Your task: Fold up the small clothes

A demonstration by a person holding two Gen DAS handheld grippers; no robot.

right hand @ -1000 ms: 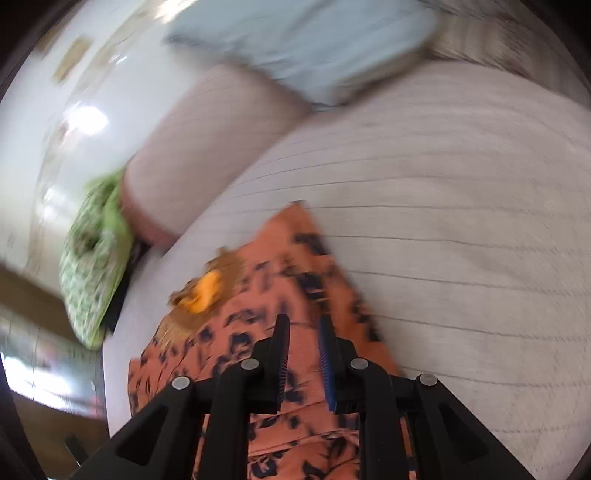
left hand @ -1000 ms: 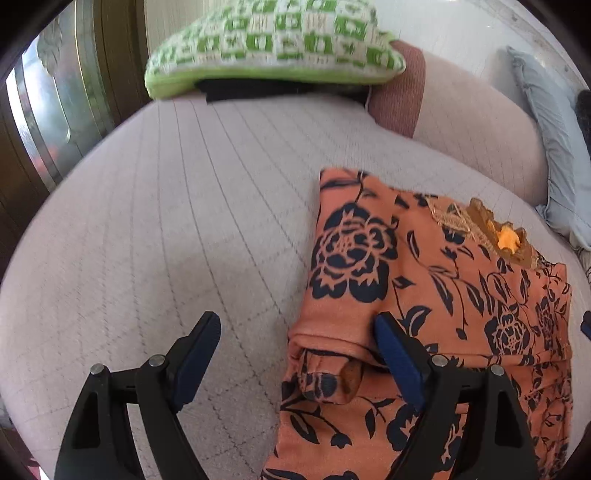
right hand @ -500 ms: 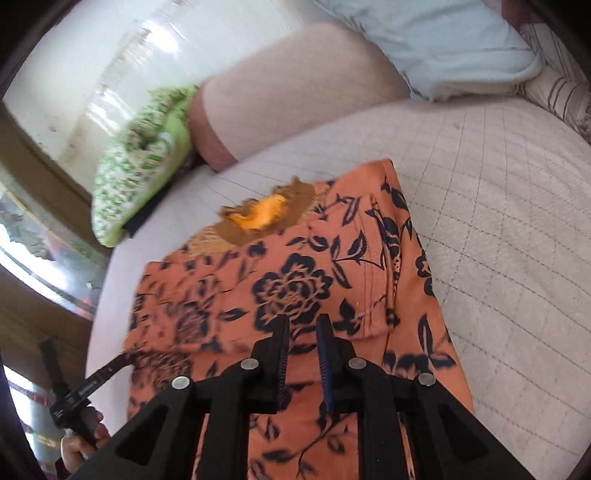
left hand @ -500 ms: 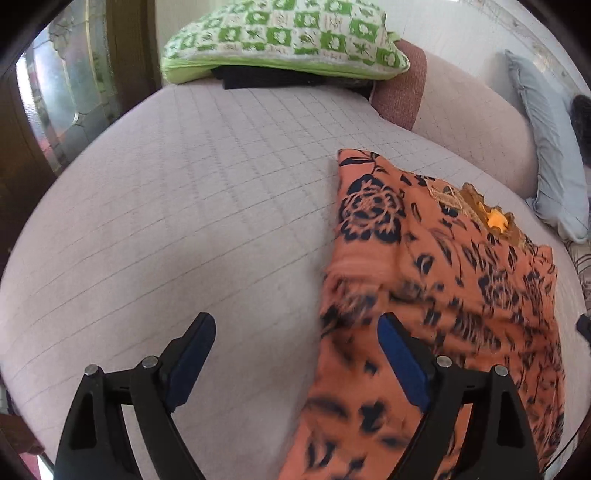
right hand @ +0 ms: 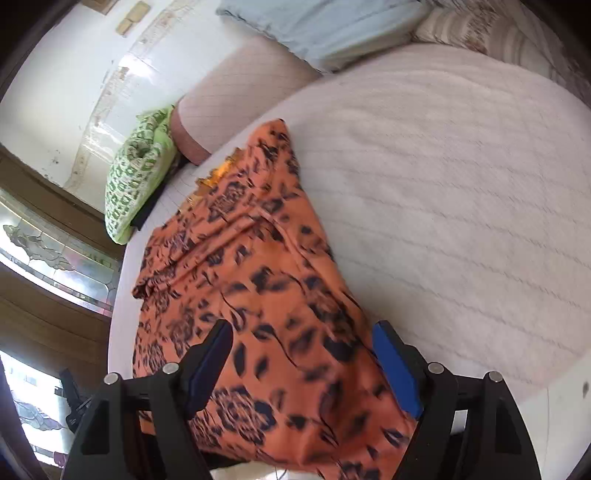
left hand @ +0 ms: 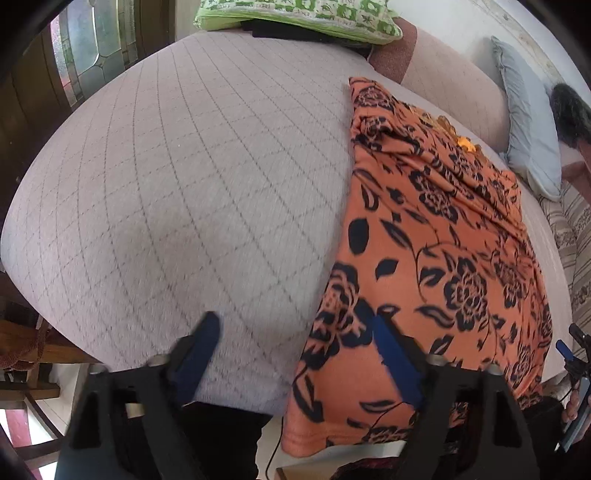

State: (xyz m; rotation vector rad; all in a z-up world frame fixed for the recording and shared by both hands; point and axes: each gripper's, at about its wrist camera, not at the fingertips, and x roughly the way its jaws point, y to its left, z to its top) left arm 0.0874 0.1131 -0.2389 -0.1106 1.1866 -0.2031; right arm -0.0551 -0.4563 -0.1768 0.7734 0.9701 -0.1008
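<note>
An orange garment with a black flower print [left hand: 436, 236] lies lengthwise on the pale quilted bed [left hand: 192, 177], its near hem hanging over the front edge. My left gripper [left hand: 299, 354] is open and empty, its right finger over the garment's near left corner. In the right wrist view the same garment [right hand: 258, 280] runs from the near edge toward the headboard. My right gripper [right hand: 303, 362] is open and empty, straddling the garment's near end just above it.
A green-and-white pillow [left hand: 295, 14] and a pink bolster [left hand: 454, 81] lie at the head of the bed, with a light blue pillow [left hand: 528, 122] at the right. A wooden frame with stained glass [right hand: 44, 251] stands at the left. The bed's front edge is right below both grippers.
My right gripper was shut on the garment and has opened, letting it go. Both grippers have pulled back toward the bed's front edge, and the garment now lies stretched out longer.
</note>
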